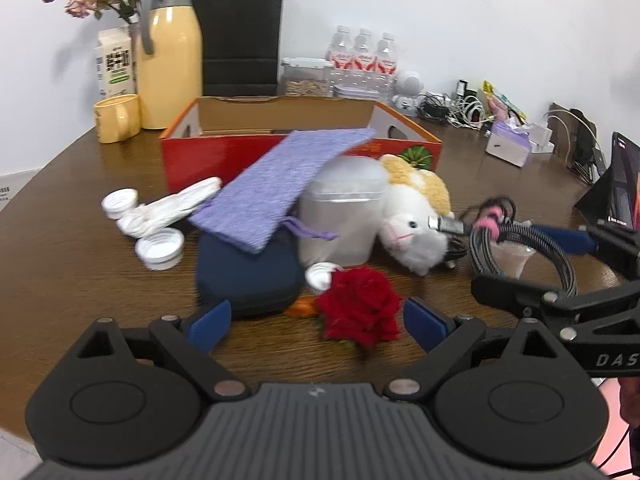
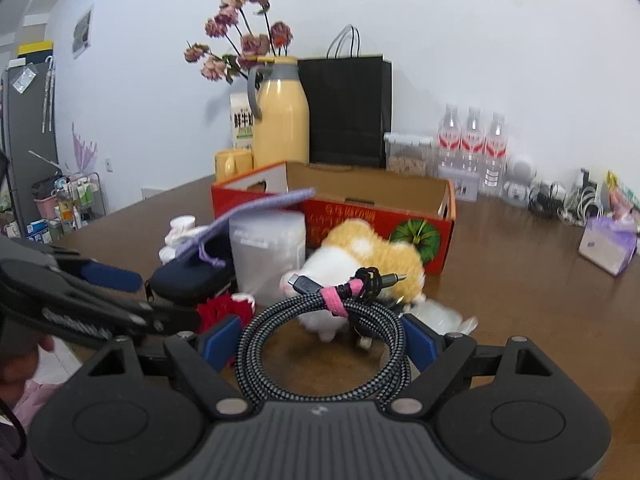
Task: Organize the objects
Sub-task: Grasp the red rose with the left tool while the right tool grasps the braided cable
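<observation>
My left gripper (image 1: 316,324) is open, its blue pads on either side of a red rose (image 1: 360,304) on the table. My right gripper (image 2: 320,340) is shut on a coiled braided cable (image 2: 320,320) with a pink tie; it also shows in the left wrist view (image 1: 520,240). Behind lie a plush toy (image 1: 412,216), a frosted plastic container (image 1: 340,212), a purple pouch (image 1: 280,184), a navy case (image 1: 244,276), white caps (image 1: 160,248) and a white cloth bundle (image 1: 168,208). An open red cardboard box (image 1: 208,160) stands behind them.
A yellow flask (image 1: 172,60), yellow mug (image 1: 116,118), milk carton (image 1: 114,62), black paper bag (image 1: 240,36) and water bottles (image 1: 364,52) line the back wall. Chargers, a tissue pack (image 1: 508,144) and a tablet stand (image 1: 616,192) are at the right.
</observation>
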Motion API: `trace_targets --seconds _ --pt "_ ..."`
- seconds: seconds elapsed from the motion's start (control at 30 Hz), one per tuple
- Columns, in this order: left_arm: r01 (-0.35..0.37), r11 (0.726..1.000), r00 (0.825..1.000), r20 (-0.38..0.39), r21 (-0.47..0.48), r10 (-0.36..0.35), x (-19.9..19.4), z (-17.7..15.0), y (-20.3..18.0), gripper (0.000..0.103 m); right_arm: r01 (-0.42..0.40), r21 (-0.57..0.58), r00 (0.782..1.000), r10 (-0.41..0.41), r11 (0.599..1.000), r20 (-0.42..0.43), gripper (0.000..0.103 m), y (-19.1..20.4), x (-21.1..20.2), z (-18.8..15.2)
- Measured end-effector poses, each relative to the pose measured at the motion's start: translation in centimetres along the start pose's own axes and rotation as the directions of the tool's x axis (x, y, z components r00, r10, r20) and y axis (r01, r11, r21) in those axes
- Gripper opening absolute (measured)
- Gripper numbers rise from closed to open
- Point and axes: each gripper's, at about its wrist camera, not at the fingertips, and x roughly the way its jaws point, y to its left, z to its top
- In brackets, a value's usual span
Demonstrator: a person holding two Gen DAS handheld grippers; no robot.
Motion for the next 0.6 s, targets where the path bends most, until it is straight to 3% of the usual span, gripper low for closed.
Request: trace_targets --seconds 0.23,0.37,0.6 --pt "-0.003 0.998 1.0 -0.012 0.069 0.004 2.2 0.2 -2.9 0.082 0.003 -0.002 1.0 -0.003 1.0 0.029 0.085 -1.4 -0.3 0.4" --pt "-0.004 0.995 0.999 -0.033 0.096 0.007 3.3 0.3 -3.7 0.06 -0.004 0.003 1.0 0.004 1.0 0.031 0.085 -1.9 -0.1 0.4" --pt "0.005 0.994 0.999 -0.034 0.114 -0.001 3.9 0.1 -4.1 0.039 -0.017 0.017 0.999 0.016 1.0 0.03 0.085 -2.3 0.4 0.3"
